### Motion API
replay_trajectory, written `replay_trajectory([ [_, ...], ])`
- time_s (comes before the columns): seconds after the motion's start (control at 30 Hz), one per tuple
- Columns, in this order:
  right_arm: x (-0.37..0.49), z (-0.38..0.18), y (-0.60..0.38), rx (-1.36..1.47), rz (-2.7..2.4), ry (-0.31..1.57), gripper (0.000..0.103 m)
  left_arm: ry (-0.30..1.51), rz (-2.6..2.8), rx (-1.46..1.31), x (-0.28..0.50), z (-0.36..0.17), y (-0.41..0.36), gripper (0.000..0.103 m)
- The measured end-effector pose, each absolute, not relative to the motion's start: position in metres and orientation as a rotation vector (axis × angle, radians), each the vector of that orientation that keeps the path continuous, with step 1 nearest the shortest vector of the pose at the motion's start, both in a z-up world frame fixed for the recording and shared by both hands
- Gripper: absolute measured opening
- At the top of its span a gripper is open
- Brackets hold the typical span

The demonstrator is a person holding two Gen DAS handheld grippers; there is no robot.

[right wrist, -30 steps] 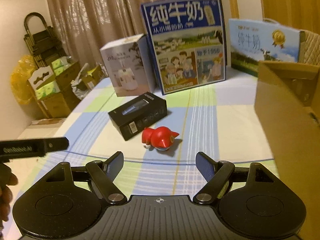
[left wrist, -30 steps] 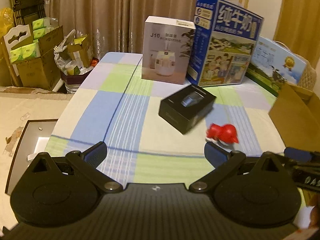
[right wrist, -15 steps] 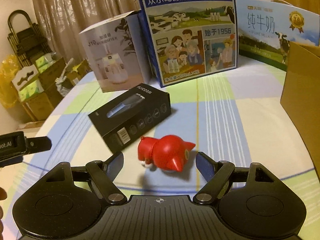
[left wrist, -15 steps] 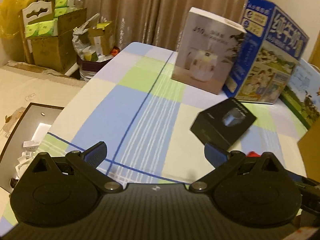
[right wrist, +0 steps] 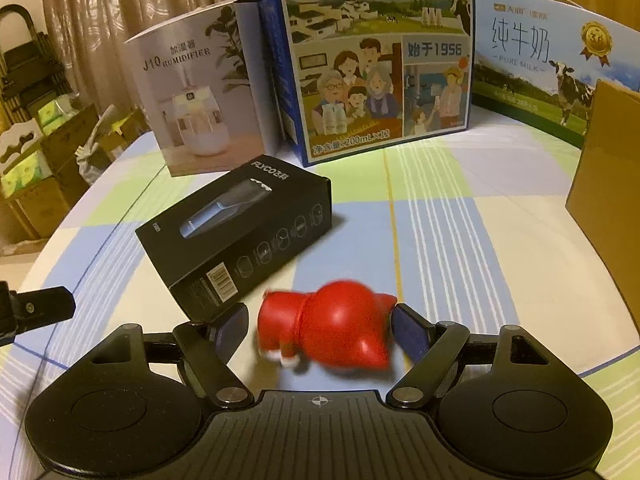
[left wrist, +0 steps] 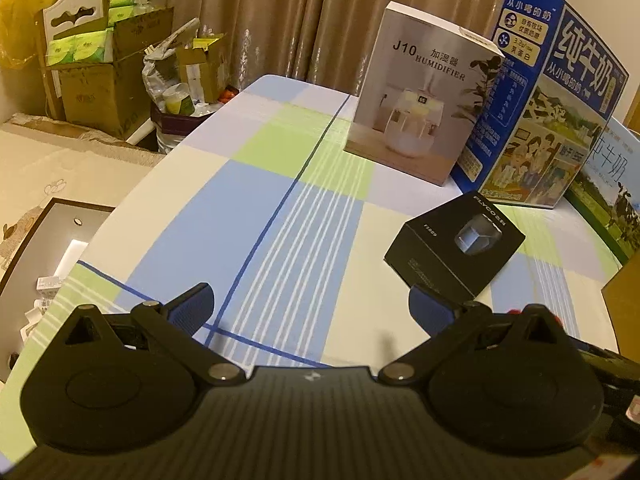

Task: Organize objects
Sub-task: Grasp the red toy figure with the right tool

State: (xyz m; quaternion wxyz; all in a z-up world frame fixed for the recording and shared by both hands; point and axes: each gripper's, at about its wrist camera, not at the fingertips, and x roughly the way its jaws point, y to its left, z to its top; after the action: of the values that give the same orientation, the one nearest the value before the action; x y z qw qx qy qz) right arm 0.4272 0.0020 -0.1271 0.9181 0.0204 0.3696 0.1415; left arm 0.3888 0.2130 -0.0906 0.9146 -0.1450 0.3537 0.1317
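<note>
Both grippers open. Right gripper straddles the red toy lying on the table, right pad near touching, not clamped. Risk: rounded toy squirts forward into the black box on closing. Left gripper holds nothing.

red toy: motion-blurred, features unreadable
blue milk carton: top cut off by frame edge
brown cardboard box: mostly out of frame
barcode text on black box: too small
</note>
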Motion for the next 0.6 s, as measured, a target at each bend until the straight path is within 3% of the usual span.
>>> replay_trajectory([
  [0.1,0.428,-0.127,0.002,0.039,0.297,0.756,0.075,0.717,0.268,-0.307,0.388,-0.090,0.213,0.102],
  [0.17,0.428,-0.129,0.001,0.040,0.301,0.760,0.067,0.713,0.269,-0.312,0.388,-0.090,0.214,0.102],
  [0.6,0.427,-0.127,-0.008,0.020,0.298,0.743,0.065,0.717,0.234,-0.300,0.392,-0.090,0.209,0.102],
])
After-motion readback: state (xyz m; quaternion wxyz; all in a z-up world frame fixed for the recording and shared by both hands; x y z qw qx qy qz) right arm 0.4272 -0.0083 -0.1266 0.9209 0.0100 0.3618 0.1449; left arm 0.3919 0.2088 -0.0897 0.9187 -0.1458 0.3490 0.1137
